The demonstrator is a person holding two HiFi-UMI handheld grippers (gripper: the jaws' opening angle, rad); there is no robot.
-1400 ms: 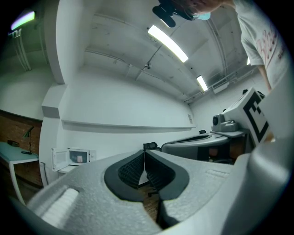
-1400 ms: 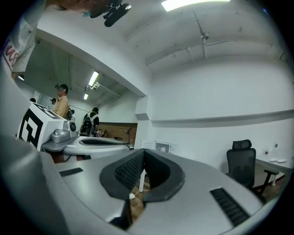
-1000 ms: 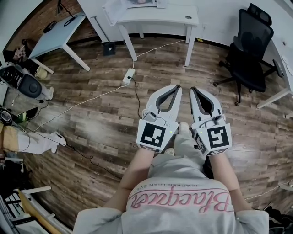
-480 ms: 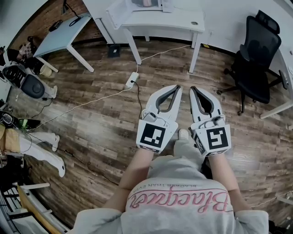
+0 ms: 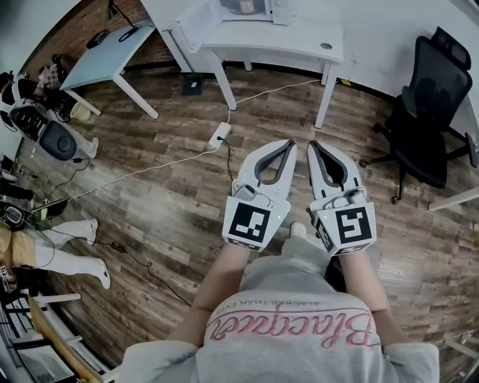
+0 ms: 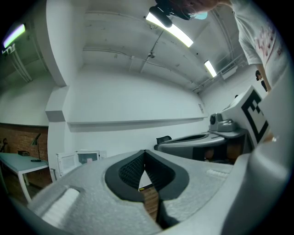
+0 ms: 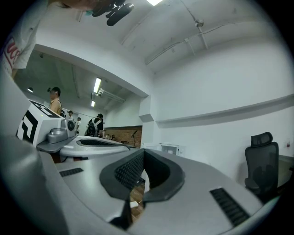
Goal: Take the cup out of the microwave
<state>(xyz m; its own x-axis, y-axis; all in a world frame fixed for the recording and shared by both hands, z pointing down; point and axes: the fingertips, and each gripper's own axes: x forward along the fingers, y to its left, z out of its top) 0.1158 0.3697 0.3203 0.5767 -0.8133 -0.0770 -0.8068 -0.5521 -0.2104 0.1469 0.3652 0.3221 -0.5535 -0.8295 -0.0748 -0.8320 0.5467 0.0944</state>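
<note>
You hold both white hand-held grippers closed and empty. The left gripper (image 5: 289, 143) and the right gripper (image 5: 314, 145) sit side by side, pointing level out in front of you. Each gripper view shows the black ribbed pads (image 6: 131, 170) meeting at the tips with nothing between them. The small white box-shaped microwave (image 5: 241, 7) stands on the white four-legged table (image 5: 299, 37) at the far side of the brown wood-plank floor (image 5: 172, 187), well apart from your grippers. Its door looks swung open to the left. In the left gripper view a pinkish shape shows in the microwave's opening, and that may be the cup, but it is too small to be sure. So, as far as you can judge, none of the task is done: the cup is not yet out and nothing has been touched. You have yet to close the gap to the table, stepping past the white power strip (image 5: 220, 135) and its trailing cable. Then you open one gripper, reach into the cavity, close on the cup and draw it out level.
</note>
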